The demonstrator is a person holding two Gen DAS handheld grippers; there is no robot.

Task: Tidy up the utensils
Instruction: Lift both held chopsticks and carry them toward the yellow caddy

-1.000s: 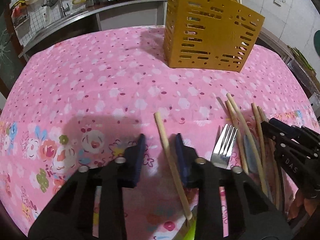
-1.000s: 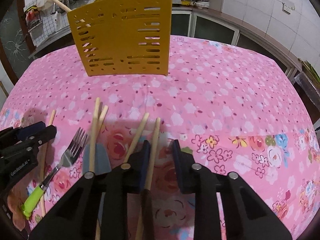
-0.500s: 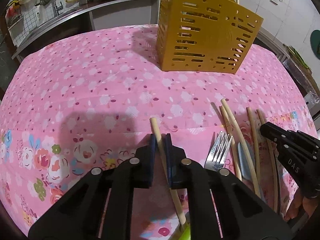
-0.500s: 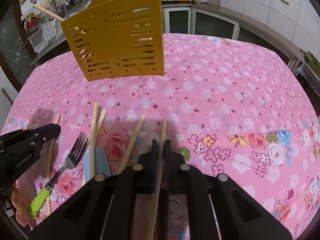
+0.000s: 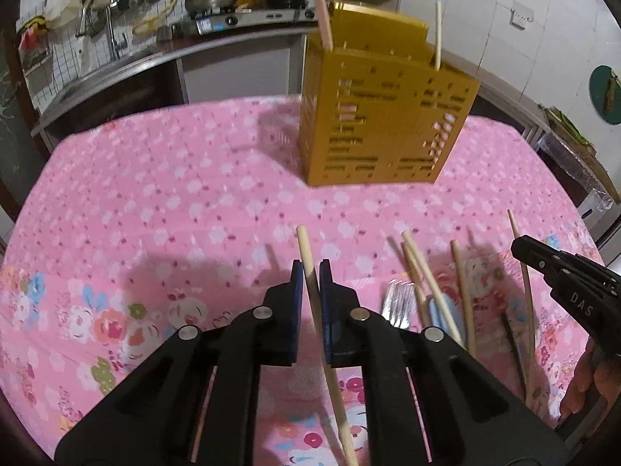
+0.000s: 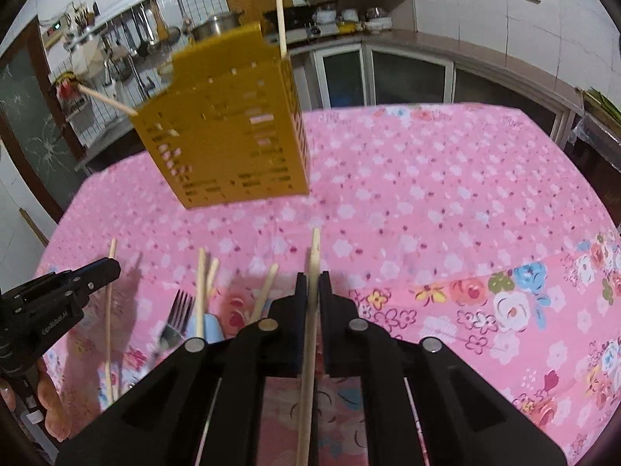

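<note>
Open pink tablecloth (image 5: pixel 155 202) ahead and to the left of the left gripper (image 5: pixel 308 272), nothing lying there. Same on the right gripper's (image 6: pixel 312 283) right side: bare cloth out to the table edge. Blocking the far middle: upright yellow holder (image 5: pixel 384 132), sticks poking above its rim. Between the two grippers, clutter: loose chopsticks (image 5: pixel 462 287), a fork (image 6: pixel 176 318).

yellow holder (image 5: pixel 384 124), pink floral tablecloth (image 5: pixel 174 209).
</note>
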